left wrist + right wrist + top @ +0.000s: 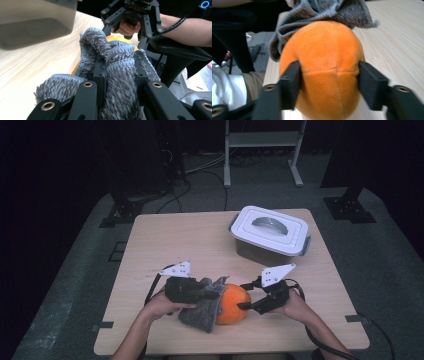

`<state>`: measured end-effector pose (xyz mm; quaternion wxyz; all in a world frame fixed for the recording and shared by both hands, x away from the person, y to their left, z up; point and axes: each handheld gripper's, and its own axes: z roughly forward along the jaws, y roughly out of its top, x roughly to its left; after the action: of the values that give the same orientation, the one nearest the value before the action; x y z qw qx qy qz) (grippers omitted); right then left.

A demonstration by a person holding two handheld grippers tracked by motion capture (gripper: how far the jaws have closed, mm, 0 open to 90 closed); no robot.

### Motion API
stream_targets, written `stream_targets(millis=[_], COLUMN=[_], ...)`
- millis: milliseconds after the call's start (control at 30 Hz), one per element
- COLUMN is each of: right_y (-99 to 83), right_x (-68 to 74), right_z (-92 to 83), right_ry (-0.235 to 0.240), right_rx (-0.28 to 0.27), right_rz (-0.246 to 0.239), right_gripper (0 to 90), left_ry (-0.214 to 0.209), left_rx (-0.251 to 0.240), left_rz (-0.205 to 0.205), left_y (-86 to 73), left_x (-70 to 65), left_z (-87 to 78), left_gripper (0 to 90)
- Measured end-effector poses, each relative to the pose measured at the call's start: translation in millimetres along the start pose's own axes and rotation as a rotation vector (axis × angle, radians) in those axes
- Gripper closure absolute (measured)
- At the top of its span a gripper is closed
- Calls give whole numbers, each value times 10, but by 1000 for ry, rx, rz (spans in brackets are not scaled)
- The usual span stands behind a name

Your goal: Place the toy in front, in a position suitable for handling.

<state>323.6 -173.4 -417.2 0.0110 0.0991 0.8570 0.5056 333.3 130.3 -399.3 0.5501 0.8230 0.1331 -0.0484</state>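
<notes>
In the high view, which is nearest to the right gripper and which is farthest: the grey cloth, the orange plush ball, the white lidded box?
1. Orange plush ball: between the jaws of the right gripper.
2. Grey cloth: just beyond the ball, on its left side.
3. White lidded box: far side of the table, apart.

Grey cloth covers most of the orange plush ball; grey box is blurred, cut off at frame top.

1. A light wooden table is seen, standing on grey floor.
2. A lidded white container is set near its far right corner.
3. An orange plush ball and a grey cloth are rested near the front edge, touching each other.
</notes>
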Motion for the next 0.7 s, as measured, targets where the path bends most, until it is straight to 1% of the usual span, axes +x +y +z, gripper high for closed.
stream_targets(millis=[33, 67, 133, 200, 233, 300, 333, 367, 400, 433, 467, 500, 567, 700], right_y=[-6, -7, 0, 25, 41, 34, -3, -3, -28, -82, -82, -111, -190, -209], right_x=[14, 49, 67, 91, 98, 97, 86, 86, 78, 58, 58, 44, -1, -17], right_z=[-46, -102, -133, -177, -157, -137, -116, -116, -117, -129, -129, -139, -181, -199], right_ry=[-11, -35, -42, -50, -59, -59, -49, -49, -42, -32, -32, -31, -30, -28], right_rx=[16, 25, 18, -8, 14, 23, 28, 28, 26, 27, 27, 30, 29, 30], right_rz=[5, -7, -8, -14, -22, -22, -24, -24, -27, -29, -29, -40, -24, -11], right_gripper=[314, 297, 296, 296, 290, 305, 370, 370, 394, 436, 436, 445, 452, 436], left_ry=[-1, -6, -10, -17, -17, -18, -21, -21, -20, -16, -9, 0, 17, 15], left_rx=[4, 14, 15, 21, 32, 34, 37, 37, 34, 35, 43, 51, 63, 59], left_rz=[6, 16, 19, 28, 40, 37, 38, 38, 33, 27, 29, 31, 26, 14], left_y=[20, 68, 88, 127, 160, 168, 165, 165, 156, 144, 131, 114, 74, 35], left_x=[0, 0, -7, -19, -30, -35, -28, -28, -23, -19, -10, -3, 10, 21], left_z=[22, 81, 112, 164, 208, 219, 210, 210, 196, 181, 164, 153, 125, 128], left_gripper=[713, 713, 713, 713, 712, 711, 709, 709, 709, 708, 708, 706, 702, 701])
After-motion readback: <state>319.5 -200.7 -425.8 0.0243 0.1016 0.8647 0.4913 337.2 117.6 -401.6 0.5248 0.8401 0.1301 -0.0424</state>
